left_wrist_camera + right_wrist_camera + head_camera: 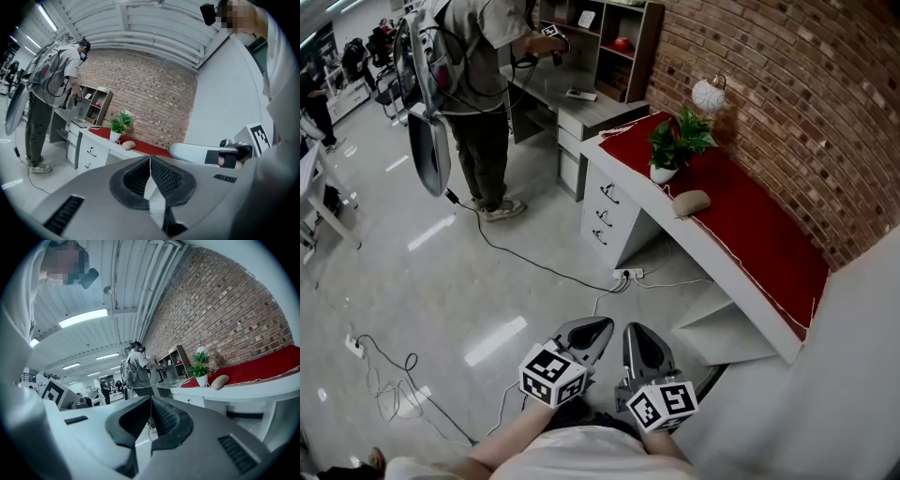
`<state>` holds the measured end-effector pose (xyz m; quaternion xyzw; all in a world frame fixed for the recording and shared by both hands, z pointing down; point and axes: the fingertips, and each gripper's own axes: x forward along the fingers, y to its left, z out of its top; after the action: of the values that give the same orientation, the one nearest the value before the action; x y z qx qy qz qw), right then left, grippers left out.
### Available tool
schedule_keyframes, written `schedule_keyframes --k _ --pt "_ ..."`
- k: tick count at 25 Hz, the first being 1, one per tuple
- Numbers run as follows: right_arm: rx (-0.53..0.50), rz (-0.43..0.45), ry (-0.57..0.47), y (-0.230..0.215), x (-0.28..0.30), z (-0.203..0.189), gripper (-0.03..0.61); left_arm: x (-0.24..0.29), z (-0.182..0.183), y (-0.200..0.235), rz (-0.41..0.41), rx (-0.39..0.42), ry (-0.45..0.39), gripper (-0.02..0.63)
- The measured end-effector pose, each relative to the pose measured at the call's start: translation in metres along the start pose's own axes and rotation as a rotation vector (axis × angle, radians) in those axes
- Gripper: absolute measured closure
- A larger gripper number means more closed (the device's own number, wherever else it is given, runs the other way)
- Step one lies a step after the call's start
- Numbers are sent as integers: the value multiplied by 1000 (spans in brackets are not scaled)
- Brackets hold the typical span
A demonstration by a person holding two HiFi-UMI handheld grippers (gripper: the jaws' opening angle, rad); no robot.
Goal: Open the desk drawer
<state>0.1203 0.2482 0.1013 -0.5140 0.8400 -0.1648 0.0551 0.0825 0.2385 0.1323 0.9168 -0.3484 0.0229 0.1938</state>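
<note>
Approach step. The left gripper [598, 330] and right gripper [639, 337], each with jaws together on nothing, were well short of the desk [712, 260]. The drawers [602, 214] sat under the desk's far end, below the plant [675, 142]. Next move, judged: reach a handle, part the jaws, clamp, pull

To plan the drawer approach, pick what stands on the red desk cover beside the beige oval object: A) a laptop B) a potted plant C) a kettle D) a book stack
B: the potted plant stands on the red cover next to the beige oval object.
</note>
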Motion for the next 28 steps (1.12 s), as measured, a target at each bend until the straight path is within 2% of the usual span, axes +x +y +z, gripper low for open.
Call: schedule_keyframes --k 5,10,17,25,28 --pt "1 -14 -7 -11 18 0 560 4 5 20 11 10 -2 603" --pt "7 -83 -30 -35 20 4 560 1 8 36 37 -1 -10 603" --pt "14 -125 -44 -48 5 7 560 -1 0 30 31 -4 12 603" --pt "8 -106 -56 -44 9 5 560 1 -6 32 38 -17 13 603" --pt "-25 -71 -73 -38 18 11 560 6 -4 38 45 -10 18 603"
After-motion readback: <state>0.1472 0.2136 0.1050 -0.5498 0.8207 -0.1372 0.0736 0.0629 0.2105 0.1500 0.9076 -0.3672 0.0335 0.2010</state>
